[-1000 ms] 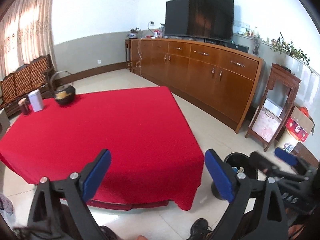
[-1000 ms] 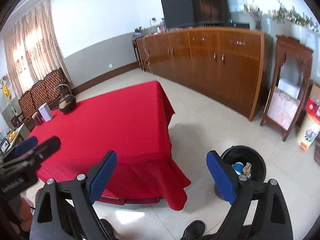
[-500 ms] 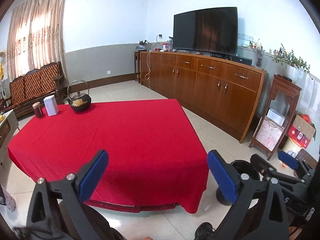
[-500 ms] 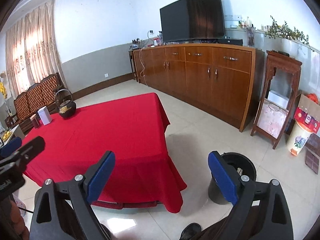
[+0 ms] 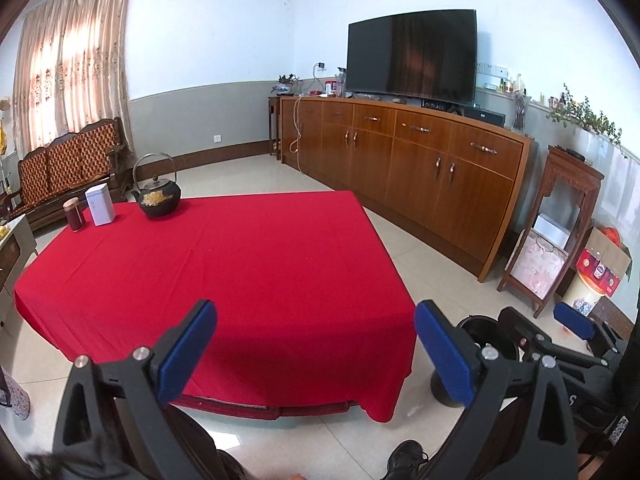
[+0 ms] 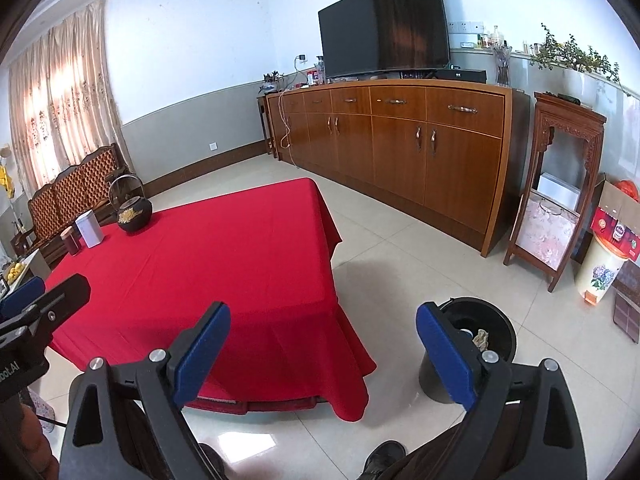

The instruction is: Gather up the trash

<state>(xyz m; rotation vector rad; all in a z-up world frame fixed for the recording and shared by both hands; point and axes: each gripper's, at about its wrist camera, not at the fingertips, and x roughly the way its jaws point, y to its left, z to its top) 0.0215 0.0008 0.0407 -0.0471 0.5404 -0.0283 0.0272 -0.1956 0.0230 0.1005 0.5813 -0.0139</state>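
Both grippers pull back from the bin (image 6: 476, 344), views lifting.
Left gripper (image 5: 316, 352) and right gripper (image 6: 324, 352) gape wide, empty; trash (image 6: 481, 337) sits inside the bin; scan beside it before withdrawing.

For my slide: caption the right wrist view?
Open right claw above floor, between red table and black bin.

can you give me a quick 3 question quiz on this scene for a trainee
1. True or false: the left gripper holds trash.
2. Where does the bin stand? A) on the table B) on the floor right of the table C) under the TV
3. Fill in: beside the teapot on the red cloth stand a white tin and a dark ____.

Key: 1 false, both grippers are open and empty; 2 B; 3 jar.
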